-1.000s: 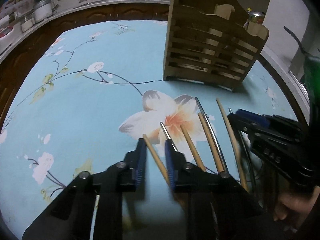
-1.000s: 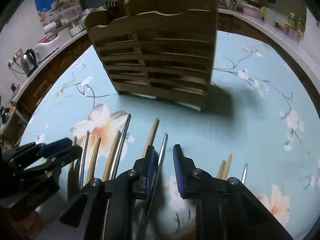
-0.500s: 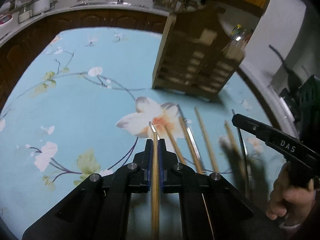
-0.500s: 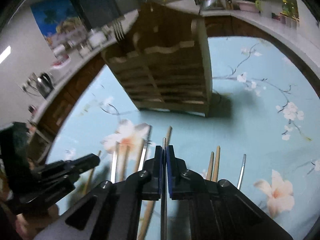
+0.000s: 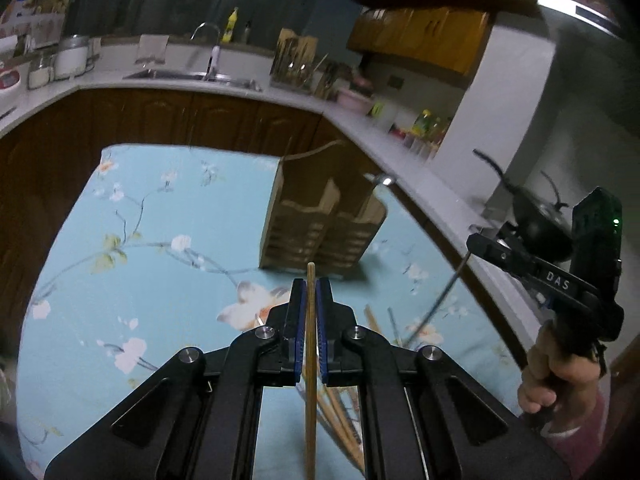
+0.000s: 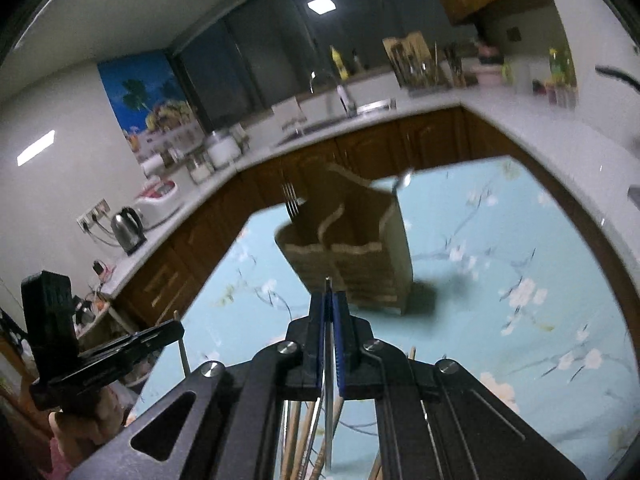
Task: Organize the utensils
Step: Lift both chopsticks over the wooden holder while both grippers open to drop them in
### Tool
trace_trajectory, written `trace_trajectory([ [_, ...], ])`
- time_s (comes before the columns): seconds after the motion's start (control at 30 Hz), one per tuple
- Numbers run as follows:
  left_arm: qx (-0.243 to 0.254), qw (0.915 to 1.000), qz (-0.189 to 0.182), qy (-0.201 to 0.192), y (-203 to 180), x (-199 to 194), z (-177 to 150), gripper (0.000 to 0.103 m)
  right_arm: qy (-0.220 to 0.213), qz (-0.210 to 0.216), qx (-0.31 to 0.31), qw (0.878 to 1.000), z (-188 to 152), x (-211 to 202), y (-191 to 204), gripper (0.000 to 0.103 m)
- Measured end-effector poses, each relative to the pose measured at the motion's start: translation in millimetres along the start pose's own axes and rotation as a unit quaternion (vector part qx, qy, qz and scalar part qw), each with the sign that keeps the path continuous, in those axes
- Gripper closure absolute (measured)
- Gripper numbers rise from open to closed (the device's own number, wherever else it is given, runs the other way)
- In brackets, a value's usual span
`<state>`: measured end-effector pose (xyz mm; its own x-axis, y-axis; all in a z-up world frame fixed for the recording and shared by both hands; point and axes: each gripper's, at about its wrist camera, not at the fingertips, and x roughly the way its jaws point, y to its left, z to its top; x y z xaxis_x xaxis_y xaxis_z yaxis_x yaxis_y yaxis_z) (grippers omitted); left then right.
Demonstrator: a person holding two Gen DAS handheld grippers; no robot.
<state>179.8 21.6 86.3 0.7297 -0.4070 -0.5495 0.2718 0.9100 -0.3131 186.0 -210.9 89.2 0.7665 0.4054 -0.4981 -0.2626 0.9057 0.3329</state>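
My left gripper (image 5: pixel 308 285) is shut on a wooden chopstick (image 5: pixel 310 360), held well above the table. My right gripper (image 6: pixel 328 296) is shut on a metal chopstick (image 6: pixel 328 392), also lifted; it shows at the right of the left wrist view (image 5: pixel 520 264), with the metal chopstick (image 5: pixel 440 304) hanging below it. The wooden slatted utensil holder (image 5: pixel 320 224) stands ahead on the floral tablecloth (image 5: pixel 160 280); it also shows in the right wrist view (image 6: pixel 360 256), with a fork (image 6: pixel 291 202) standing in it. Several more chopsticks (image 5: pixel 372 324) lie on the cloth below the grippers.
A white kitchen counter (image 5: pixel 200 80) with a sink, jars and a knife block curves behind the table. A kettle (image 6: pixel 127 229) stands at the left. A dark pan (image 5: pixel 540 228) sits on the counter at the right.
Both grippers closed on a chopstick each, then rose from the table and tilted up. The holder now looks farther and lower.
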Motion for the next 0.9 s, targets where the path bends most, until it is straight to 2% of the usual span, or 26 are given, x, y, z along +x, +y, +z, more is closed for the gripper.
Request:
trace_trajectory([
  [0.3,0.015,0.9988,0.004,-0.046,-2,-33,21,0.099,-0.043,0.005,-0.012,0.999,23,-23,5,0.099],
  [0.6,0.014,0.9960,0.013,-0.088,1,-41,49,0.099,-0.070,0.001,-0.009,0.998,42,-26,2,0.099],
  [0.9,0.020,0.9886,0.013,-0.149,-4,-40,100,0.099,-0.112,-0.015,-0.011,0.994,79,-22,0,0.099],
])
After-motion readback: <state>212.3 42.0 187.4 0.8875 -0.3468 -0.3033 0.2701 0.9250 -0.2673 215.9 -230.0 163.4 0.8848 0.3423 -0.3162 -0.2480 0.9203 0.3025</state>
